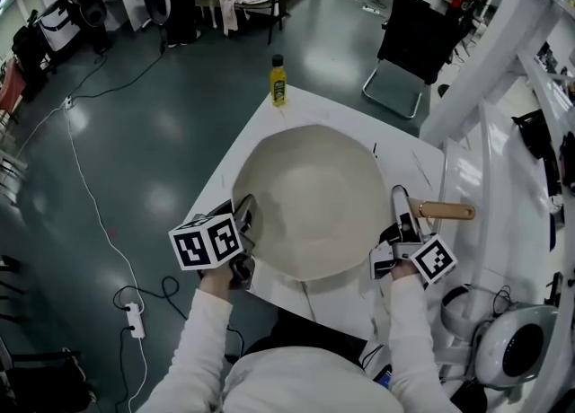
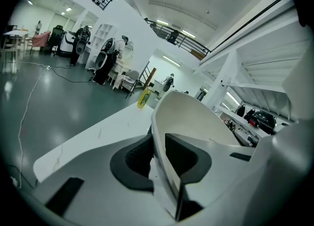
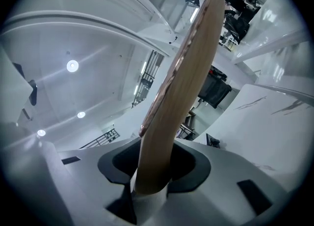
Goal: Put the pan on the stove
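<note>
A large cream pan (image 1: 310, 200) hangs over the white table (image 1: 269, 128), held from both sides. My left gripper (image 1: 244, 239) is shut on the pan's near-left rim. In the left gripper view the thin rim (image 2: 158, 122) runs between the two dark pads, and the bowl (image 2: 196, 117) rises beyond them. My right gripper (image 1: 402, 223) is shut on the pan's wooden handle (image 1: 446, 212). In the right gripper view the handle (image 3: 181, 87) stands up from between the pads of the right gripper (image 3: 154, 166). No stove shows in any view.
A yellow bottle (image 1: 278, 80) stands at the table's far corner, also visible in the left gripper view (image 2: 143, 98). A black chair (image 1: 415, 43) sits beyond the table. White frame beams (image 1: 503, 52) rise on the right, and a round white device (image 1: 514, 346) sits at lower right.
</note>
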{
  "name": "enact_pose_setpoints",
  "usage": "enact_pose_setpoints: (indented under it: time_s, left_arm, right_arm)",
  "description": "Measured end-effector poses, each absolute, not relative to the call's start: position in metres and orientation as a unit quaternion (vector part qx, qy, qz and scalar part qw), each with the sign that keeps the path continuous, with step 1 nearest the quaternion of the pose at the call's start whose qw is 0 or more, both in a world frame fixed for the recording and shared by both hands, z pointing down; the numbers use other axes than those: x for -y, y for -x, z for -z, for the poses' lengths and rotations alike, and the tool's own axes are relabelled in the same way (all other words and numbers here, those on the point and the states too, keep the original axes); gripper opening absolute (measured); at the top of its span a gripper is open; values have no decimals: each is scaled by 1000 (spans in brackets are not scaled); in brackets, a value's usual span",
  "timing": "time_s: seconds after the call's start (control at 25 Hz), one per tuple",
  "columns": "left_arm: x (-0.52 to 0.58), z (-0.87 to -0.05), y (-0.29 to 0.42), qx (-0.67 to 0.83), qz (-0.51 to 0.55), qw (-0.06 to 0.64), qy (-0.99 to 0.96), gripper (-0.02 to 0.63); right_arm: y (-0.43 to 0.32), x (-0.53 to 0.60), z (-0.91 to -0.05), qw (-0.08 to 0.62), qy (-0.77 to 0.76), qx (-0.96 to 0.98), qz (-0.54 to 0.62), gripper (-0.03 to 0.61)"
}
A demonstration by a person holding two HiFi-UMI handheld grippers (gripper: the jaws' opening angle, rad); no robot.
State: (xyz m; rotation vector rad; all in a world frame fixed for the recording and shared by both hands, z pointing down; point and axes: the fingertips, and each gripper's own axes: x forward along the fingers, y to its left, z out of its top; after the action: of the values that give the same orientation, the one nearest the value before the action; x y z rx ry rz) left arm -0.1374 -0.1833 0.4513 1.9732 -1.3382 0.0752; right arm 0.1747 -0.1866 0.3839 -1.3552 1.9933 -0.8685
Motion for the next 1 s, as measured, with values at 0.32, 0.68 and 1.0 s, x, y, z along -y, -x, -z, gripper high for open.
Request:
enact_pose_setpoints:
  time_s: [0.32, 0.68, 1.0]
  left_arm:
    - [229, -443, 134, 522, -48, 355, -774, 80]
    - [278, -443, 124, 518, -61, 352, -777, 81]
    - [315, -446, 119, 515, -74, 354, -777, 80]
  right_arm:
    - [-180, 226, -387, 295, 504, -740, 332, 167]
    - [-193, 268, -398, 294, 511, -730, 346, 169]
    - [-198, 301, -405, 294, 515, -722, 356, 169]
